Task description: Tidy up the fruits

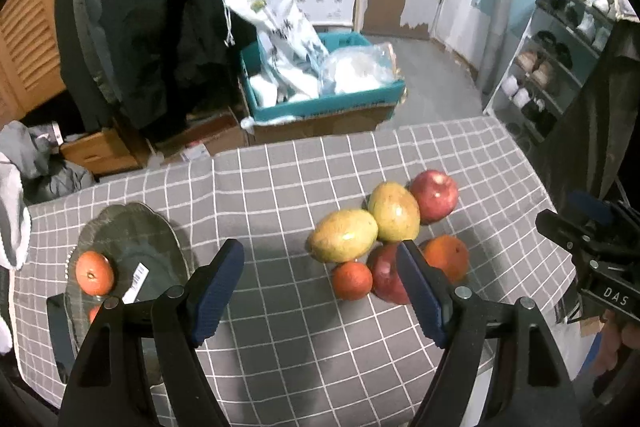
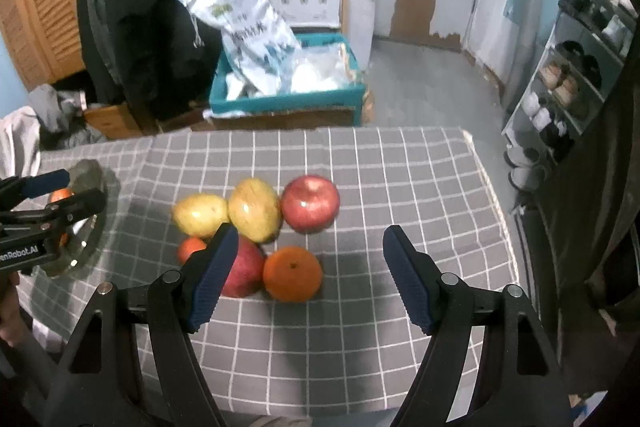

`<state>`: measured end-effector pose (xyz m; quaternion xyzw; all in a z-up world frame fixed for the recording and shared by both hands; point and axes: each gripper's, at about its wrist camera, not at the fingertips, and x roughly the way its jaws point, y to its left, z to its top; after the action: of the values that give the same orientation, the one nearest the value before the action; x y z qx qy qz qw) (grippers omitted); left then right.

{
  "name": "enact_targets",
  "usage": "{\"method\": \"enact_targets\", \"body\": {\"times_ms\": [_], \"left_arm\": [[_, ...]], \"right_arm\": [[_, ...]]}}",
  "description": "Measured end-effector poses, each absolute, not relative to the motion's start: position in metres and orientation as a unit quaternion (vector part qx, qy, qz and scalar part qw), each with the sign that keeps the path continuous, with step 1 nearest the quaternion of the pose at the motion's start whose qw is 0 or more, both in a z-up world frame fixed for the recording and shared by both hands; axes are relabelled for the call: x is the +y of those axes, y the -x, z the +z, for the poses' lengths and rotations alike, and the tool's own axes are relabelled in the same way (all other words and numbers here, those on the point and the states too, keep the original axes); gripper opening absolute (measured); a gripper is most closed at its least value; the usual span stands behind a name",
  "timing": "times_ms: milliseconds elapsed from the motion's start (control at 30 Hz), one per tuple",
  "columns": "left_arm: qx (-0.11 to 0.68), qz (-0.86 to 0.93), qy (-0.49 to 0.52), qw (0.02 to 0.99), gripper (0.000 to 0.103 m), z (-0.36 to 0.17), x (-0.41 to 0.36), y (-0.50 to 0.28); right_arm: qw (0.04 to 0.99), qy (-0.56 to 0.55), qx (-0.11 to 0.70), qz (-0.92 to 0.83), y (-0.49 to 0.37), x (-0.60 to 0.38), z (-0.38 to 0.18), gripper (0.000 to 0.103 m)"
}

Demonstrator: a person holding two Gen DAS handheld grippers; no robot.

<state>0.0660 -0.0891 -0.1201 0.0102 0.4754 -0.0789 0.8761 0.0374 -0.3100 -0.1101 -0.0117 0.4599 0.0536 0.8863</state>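
A cluster of fruit lies on the grey checked tablecloth: two yellow mangoes, a far red apple, a near red apple, a large orange and a small orange. A dark glass plate at the left holds an orange; a second one peeks behind my left finger. My left gripper is open above the cloth, left of the cluster. My right gripper is open, above the large orange and near apple.
The table's far edge drops to a floor with a teal box of bags. A shoe rack stands at the right. Dark coats hang at the back left. Clothes lie off the table's left.
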Motion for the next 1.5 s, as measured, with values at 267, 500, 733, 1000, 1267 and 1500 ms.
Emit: {"method": "enact_targets", "body": {"times_ms": [267,500,733,1000,1267,1500], "left_arm": [[0.512,-0.069,-0.023,0.856,0.080,-0.159,-0.096,-0.077],[0.548,-0.060,-0.023,0.834,0.080,-0.195,-0.098,-0.085],[0.568,-0.054,-0.027,0.821,0.080,-0.218,-0.102,-0.088],[0.575,-0.052,-0.028,0.816,0.080,-0.229,-0.099,-0.090],[0.576,-0.047,-0.031,0.815,0.080,-0.234,-0.094,-0.095],[0.575,-0.058,-0.033,0.815,0.080,-0.232,-0.097,-0.106]], "right_arm": [[0.861,0.014,0.504,0.058,-0.053,-0.308,-0.151,0.076],[0.836,0.015,0.544,0.070,-0.063,-0.304,-0.191,0.076],[0.820,0.015,0.567,0.071,-0.067,-0.306,-0.218,0.076],[0.812,0.019,0.578,0.082,-0.068,-0.302,-0.230,0.076],[0.799,0.026,0.593,0.100,-0.074,-0.295,-0.248,0.076],[0.794,0.013,0.597,0.119,-0.078,-0.294,-0.253,0.065]]}}
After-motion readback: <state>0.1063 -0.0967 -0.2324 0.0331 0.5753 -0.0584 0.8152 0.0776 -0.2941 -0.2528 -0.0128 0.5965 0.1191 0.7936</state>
